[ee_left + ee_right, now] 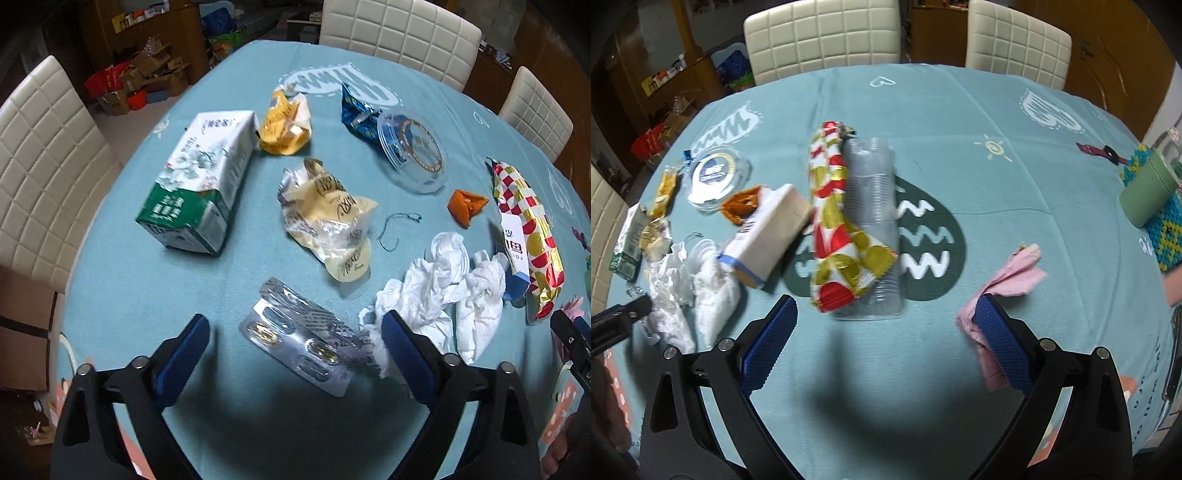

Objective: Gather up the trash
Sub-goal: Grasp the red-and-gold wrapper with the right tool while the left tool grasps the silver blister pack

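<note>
Left wrist view has the left tongs (295, 341) spread wide over the bench (221, 258), not gripping anything, though a silver pill pack (306, 341) lies flat right between the two blue pads. The right-hand pad sits just in front of a heap of crumpled white tissues (439, 295). Further out from those tongs there's a squashed yellow-white wrapper (328, 218), a green and white carton (199, 177) on its side off to the left, a yellow bag (284, 125), a blue wrapper (358, 110) and a clear round lid (410, 151). Off to the right is a small orange scrap (467, 205) and a long red, gold and white wrapper (524, 229). Right wrist view shows the right tongs (886, 328) also spread open with only bare cloth between them. Just ahead of them lies that checkered wrapper (842, 218) draped over a clear plastic sleeve of cups (875, 206), a small white box (768, 232) to the left, and a pink napkin (1015, 273) touching the right pad. White chairs (823, 37) stand behind the bench.
</note>
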`<action>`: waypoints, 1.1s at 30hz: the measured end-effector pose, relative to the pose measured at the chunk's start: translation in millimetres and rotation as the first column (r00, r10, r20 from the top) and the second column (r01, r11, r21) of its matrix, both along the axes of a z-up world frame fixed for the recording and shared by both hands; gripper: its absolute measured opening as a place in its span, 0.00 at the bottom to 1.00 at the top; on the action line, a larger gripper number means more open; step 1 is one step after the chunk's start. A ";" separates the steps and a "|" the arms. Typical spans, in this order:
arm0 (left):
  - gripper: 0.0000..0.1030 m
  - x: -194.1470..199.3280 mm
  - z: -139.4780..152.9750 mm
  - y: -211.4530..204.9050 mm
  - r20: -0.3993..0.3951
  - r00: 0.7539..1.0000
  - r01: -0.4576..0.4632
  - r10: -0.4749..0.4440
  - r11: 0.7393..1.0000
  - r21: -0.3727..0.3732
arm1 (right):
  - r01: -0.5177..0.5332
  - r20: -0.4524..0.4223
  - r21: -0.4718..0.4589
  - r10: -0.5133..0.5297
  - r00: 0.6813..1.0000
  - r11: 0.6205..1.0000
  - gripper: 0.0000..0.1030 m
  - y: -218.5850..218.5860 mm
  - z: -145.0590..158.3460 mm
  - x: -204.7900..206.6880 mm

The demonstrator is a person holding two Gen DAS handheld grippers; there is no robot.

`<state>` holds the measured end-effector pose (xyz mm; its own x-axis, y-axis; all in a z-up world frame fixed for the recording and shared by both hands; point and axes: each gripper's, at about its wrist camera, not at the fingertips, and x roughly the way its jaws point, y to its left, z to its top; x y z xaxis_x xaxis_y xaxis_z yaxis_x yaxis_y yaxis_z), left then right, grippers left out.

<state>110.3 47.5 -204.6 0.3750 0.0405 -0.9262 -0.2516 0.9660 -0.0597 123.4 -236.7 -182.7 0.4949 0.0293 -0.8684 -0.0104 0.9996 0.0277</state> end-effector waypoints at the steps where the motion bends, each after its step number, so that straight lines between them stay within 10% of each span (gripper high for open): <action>1: 0.68 0.2 -3.5 0.0 -0.011 1.000 0.004 -0.004 1.000 -0.008 | -0.006 0.008 -0.005 0.006 1.000 1.000 0.94 3.1 1.5 -2.0; 8: 0.37 -4.6 -2.7 11.6 0.012 1.000 0.011 -0.011 1.000 -0.023 | 0.007 0.035 -0.051 -0.005 0.999 0.999 0.94 -0.7 3.9 0.4; 15: 0.30 -3.4 3.0 11.8 0.035 0.999 0.020 -0.020 1.000 0.005 | -0.068 0.079 -0.075 0.074 0.994 0.995 0.85 16.6 10.6 13.2; 20: 0.29 -8.5 10.8 8.8 0.051 0.998 0.023 -0.025 0.999 0.036 | -0.144 0.099 -0.150 0.160 0.982 0.978 0.64 40.0 9.4 28.5; 25: 0.29 -7.4 11.8 14.7 0.053 0.999 -0.002 0.000 0.999 0.032 | -0.170 0.064 -0.134 0.179 0.982 0.976 0.20 43.3 -1.8 37.6; 33: 0.29 -11.2 21.7 14.3 0.086 0.996 0.012 -0.015 0.999 0.031 | -0.217 0.129 -0.106 0.230 0.965 0.970 0.18 52.1 18.3 17.0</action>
